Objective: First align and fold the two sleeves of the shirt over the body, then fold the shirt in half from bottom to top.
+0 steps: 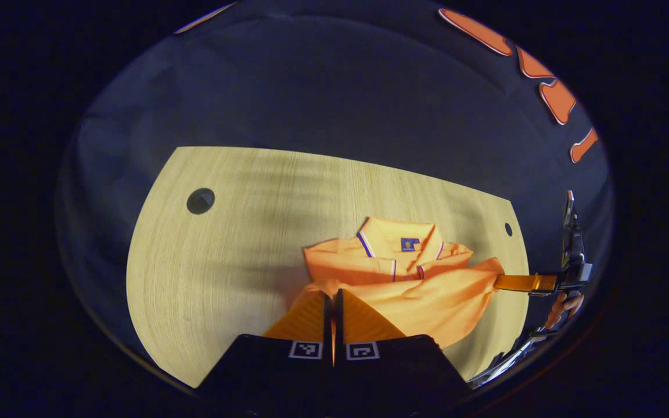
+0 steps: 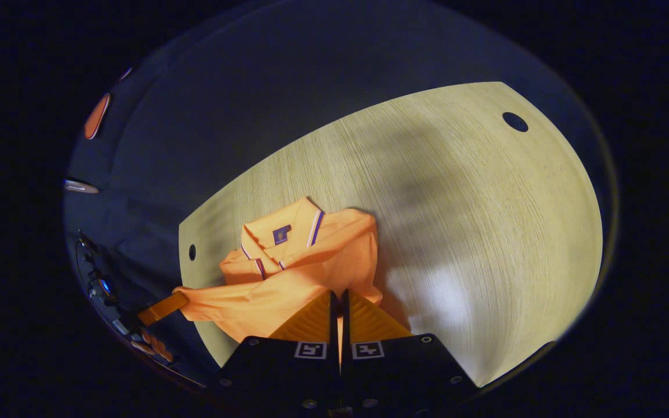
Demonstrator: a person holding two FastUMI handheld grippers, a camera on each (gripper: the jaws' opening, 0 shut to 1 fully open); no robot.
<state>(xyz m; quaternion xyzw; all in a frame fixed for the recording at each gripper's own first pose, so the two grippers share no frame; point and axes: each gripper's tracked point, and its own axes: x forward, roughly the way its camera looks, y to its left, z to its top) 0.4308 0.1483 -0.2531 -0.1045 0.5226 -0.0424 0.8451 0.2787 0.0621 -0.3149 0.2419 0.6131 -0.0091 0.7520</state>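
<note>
hem of orange polo shirt (image 1: 404,284) lifted toward collar (image 1: 401,238), pinched by left gripper (image 1: 333,299) and right gripper (image 2: 339,299); uneven pull risks skewed fold, slipping cloth.

Bare table (image 2: 485,220) beside shirt (image 2: 288,273)

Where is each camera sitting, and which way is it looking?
Left gripper view: rides on the left hand-held gripper, looking along its fingers over the orange shirt to the table's far edge; farther right, the other gripper and a hand.
Right gripper view: rides on the right hand-held gripper, facing the same shirt from the other side.
Both show the shirt's collar and the wooden table.
</note>
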